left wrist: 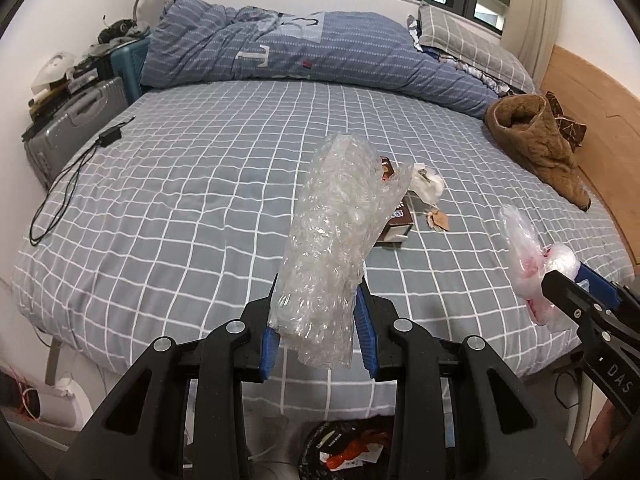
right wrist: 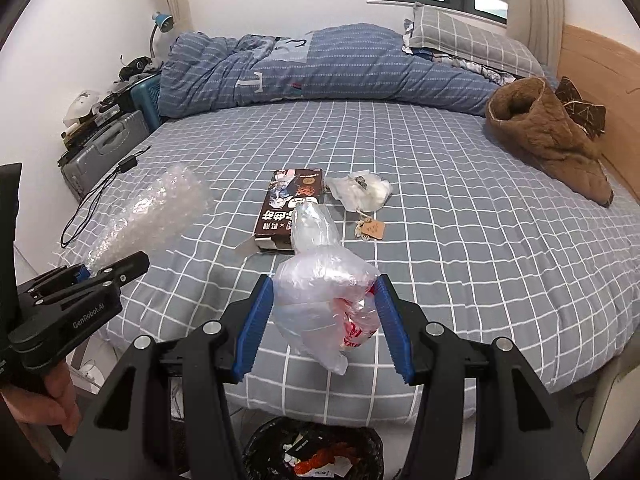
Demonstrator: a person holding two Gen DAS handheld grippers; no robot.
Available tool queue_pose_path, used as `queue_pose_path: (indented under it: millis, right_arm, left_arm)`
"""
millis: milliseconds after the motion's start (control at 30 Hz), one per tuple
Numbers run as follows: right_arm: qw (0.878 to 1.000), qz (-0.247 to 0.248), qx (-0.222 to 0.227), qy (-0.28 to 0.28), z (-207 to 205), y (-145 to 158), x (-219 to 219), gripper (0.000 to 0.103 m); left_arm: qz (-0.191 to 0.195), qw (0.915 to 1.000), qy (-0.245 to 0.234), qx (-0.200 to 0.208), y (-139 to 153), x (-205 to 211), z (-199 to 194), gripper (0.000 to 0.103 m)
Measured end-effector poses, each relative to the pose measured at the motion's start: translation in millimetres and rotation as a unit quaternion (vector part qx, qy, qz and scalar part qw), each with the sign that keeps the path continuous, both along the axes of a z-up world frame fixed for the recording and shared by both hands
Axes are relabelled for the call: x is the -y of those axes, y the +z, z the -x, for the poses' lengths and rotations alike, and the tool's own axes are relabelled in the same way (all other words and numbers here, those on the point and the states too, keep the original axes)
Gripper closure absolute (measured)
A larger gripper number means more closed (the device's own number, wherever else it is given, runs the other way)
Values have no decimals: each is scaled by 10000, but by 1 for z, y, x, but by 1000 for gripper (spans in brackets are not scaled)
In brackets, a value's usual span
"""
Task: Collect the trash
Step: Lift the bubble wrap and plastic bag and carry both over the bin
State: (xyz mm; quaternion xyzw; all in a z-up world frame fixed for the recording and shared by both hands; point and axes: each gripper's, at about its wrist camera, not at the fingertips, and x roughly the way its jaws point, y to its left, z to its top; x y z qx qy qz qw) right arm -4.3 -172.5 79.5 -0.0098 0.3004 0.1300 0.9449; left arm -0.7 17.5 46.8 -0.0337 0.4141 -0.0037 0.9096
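Left wrist: bubble wrap (left wrist: 328, 240) clamped inside left hand-held gripper (left wrist: 318, 332).

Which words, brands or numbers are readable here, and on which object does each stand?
"GenRobot.AI": side of the left gripper.
"DAS": body of the right gripper, rest cut off.
"T": blue duvet.
Dark box: large Chinese characters, too blurred to read.
Paper tag: handwriting, unreadable.

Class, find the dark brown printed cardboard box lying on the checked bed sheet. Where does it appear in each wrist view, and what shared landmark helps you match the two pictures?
Left wrist view: the dark brown printed cardboard box lies right of centre, partly hidden behind the clear bubble wrap.
Right wrist view: it lies near centre, mostly in full view.
Shared landmark: the crumpled white wrapper just right of it.
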Motion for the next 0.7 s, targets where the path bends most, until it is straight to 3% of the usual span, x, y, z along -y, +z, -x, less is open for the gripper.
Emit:
queue_pose_path:
  millis: [700]
  right_arm:
    - [9999,93,-46,-46,65,-16,2,52]
  left_arm:
    - [35,10000,-75,-51,-7,3,71,71]
